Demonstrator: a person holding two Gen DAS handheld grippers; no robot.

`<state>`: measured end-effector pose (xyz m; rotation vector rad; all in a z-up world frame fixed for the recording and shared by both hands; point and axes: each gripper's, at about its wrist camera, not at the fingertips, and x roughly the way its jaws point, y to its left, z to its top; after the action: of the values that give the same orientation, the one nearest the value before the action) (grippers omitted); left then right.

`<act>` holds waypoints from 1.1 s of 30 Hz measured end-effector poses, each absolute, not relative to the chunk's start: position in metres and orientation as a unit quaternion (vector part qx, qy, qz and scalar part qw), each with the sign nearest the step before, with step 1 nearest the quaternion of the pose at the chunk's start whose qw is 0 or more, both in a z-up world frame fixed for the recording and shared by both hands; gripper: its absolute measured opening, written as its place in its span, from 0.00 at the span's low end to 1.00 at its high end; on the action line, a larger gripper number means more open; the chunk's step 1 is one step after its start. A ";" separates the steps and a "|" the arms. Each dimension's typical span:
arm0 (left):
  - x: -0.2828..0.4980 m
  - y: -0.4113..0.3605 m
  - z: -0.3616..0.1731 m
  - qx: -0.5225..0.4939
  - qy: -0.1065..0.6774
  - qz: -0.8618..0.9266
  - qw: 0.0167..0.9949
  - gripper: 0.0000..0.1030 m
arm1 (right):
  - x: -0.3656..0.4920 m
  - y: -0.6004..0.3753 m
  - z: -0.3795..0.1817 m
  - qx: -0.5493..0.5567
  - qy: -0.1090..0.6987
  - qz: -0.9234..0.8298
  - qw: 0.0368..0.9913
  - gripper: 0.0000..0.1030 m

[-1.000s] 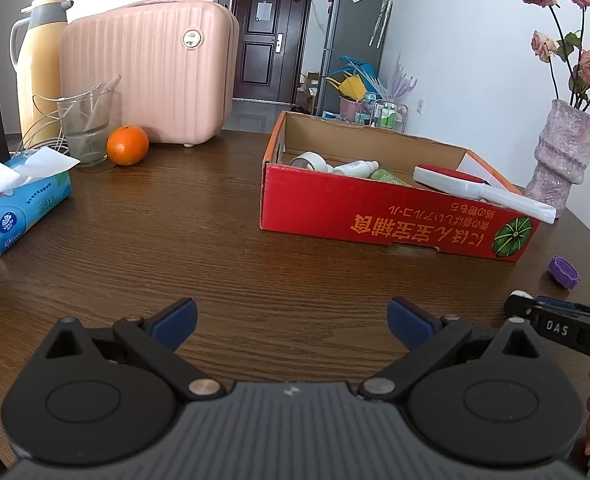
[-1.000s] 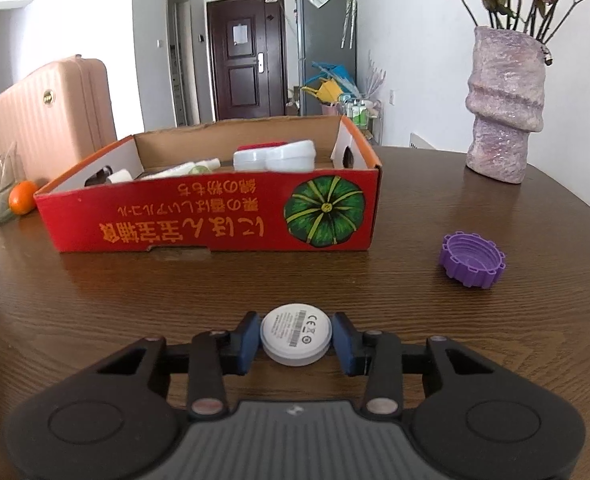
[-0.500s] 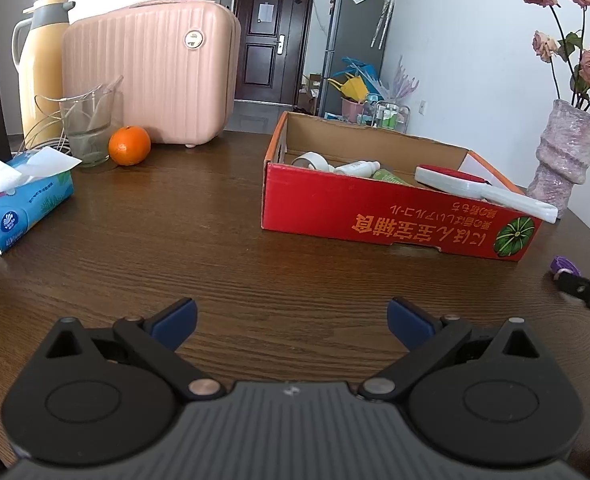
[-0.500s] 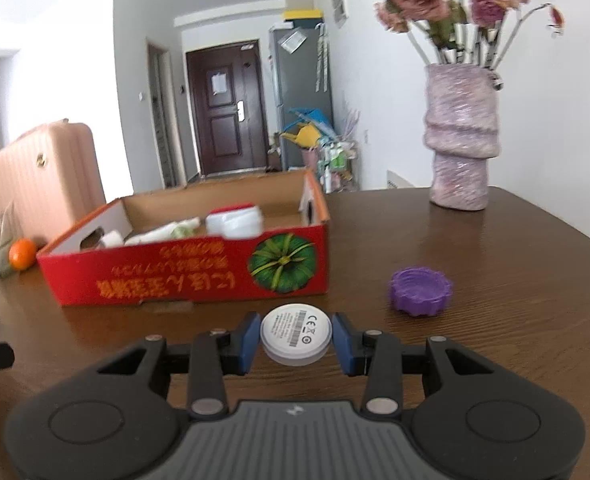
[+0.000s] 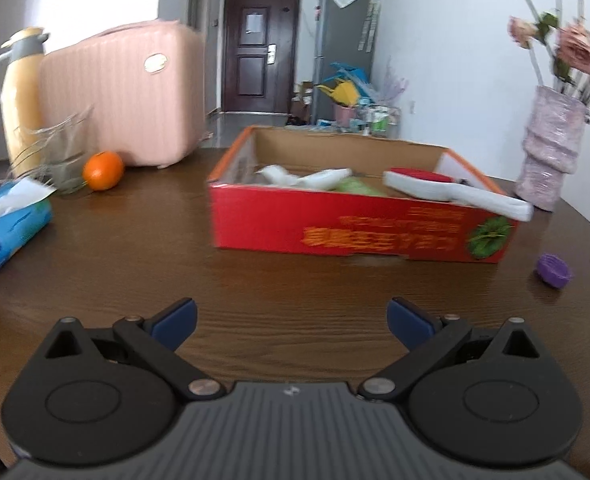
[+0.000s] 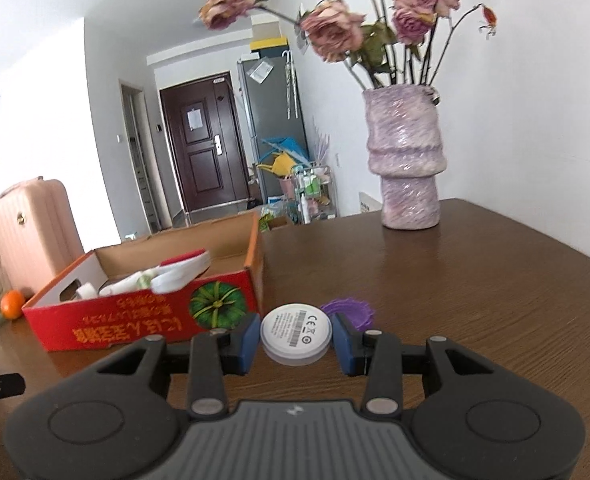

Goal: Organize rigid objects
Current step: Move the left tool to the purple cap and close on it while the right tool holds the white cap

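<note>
Right gripper [image 6: 296, 338] clamps white disc [image 6: 296, 332] (label up) | left gripper [image 5: 291, 318] spread, empty

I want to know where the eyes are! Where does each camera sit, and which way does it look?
Left wrist: sits on the left gripper, whose open, empty fingers show; it looks across the table at the red box.
Right wrist: sits on the right gripper, shut on a white round disc; it looks toward the vase.
Both see the red box, the purple cap, the orange and the pink suitcase.
</note>
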<state>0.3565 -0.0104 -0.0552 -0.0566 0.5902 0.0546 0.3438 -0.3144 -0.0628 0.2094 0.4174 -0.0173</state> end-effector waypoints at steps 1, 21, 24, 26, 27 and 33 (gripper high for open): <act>0.358 -0.020 -0.055 -0.024 0.291 0.021 0.956 1.00 | 0.343 -0.319 -0.063 0.104 0.206 -0.010 0.973 0.38; 0.401 -0.213 -0.055 0.038 0.301 -0.059 0.951 1.00 | 0.352 -0.429 -0.058 0.108 0.186 -0.040 0.976 0.38; 0.413 -0.233 -0.059 0.037 0.308 -0.062 0.949 1.00 | 0.355 -0.443 -0.061 0.108 0.189 -0.046 0.975 0.38; 0.422 -0.244 -0.061 0.037 0.311 -0.061 0.948 1.00 | 0.356 -0.452 -0.063 0.110 0.190 -0.051 0.974 0.38; 0.426 -0.248 -0.063 0.035 0.313 -0.061 0.947 1.00 | 0.357 -0.457 -0.064 0.111 0.192 -0.054 0.974 0.38; 0.451 -0.276 -0.077 0.032 0.327 -0.057 0.943 1.00 | 0.361 -0.479 -0.067 0.125 0.194 -0.066 0.971 0.38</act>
<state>0.4515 -0.2762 -0.0773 0.0659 0.6664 -0.1164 0.3610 -0.4787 -0.0671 0.2519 0.3921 -0.1341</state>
